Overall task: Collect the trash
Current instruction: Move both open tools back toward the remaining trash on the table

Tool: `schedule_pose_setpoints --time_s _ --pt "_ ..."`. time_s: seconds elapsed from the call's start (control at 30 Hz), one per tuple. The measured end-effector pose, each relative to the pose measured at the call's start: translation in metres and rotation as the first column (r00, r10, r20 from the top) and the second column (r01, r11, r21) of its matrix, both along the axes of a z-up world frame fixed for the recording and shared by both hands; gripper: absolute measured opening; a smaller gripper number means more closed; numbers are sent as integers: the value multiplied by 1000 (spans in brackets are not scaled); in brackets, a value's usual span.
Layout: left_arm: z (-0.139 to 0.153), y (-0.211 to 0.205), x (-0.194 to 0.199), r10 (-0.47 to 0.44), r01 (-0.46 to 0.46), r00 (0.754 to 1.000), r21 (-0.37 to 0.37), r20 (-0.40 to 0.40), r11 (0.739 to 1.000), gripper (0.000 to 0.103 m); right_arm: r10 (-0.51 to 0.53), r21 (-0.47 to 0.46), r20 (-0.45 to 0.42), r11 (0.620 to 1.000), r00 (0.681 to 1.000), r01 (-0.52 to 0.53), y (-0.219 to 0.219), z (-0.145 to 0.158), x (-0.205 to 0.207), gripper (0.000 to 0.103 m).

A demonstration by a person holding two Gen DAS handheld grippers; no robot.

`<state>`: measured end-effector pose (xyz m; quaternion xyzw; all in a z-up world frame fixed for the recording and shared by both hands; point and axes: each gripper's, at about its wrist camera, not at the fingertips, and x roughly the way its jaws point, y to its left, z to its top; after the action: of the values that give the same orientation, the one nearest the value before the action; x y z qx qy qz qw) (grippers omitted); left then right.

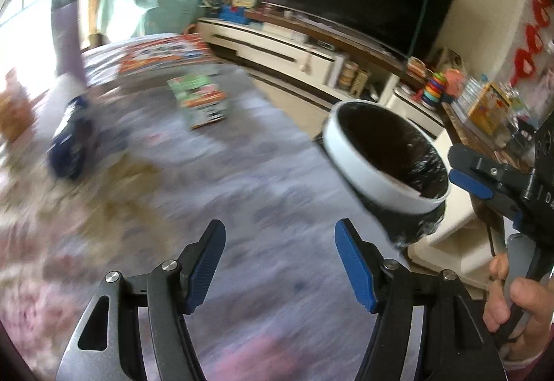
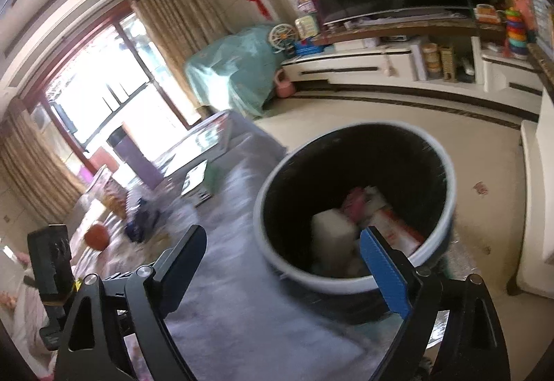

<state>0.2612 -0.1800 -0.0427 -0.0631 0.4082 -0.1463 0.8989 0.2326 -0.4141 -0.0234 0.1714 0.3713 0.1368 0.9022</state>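
The left gripper [image 1: 279,244] is hanging over the grey patterned table cover [image 1: 242,180] with its jaws released and nothing between them. The right gripper [image 2: 282,247] is standing wide apart and empty, reaching over the rim of the trash bin [image 2: 273,242]. The bin, white-rimmed with a black liner, is sitting just beside the table edge and is holding white and pink scraps [image 2: 349,211]. A green box [image 1: 200,100] and a dark blue wrapper [image 1: 69,138] are lying on the cover, well apart from both grippers. A hand [image 1: 519,305] is gripping the right handle
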Motion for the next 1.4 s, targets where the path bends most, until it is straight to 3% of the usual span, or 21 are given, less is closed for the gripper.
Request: schedule_pose_setpoints --time_s 0.47,0.73,1.1,1.4 --pt "11 115 -70 233 -233 972 -7 30 972 69 168 41 -45 985 985 -166 105 -19 -18 97" --pt "8 167 -82 331 -330 944 -27 6 943 69 238 15 -29 971 971 -238 159 -26 -15 97" --pt "-1 204 -60 381 -381 924 -21 -7 924 69 284 43 -43 958 958 -282 214 -39 18 96" --pt "-2 224 -23 383 -383 924 -1 2 924 69 336 72 -50 940 941 -332 259 -48 60 95"
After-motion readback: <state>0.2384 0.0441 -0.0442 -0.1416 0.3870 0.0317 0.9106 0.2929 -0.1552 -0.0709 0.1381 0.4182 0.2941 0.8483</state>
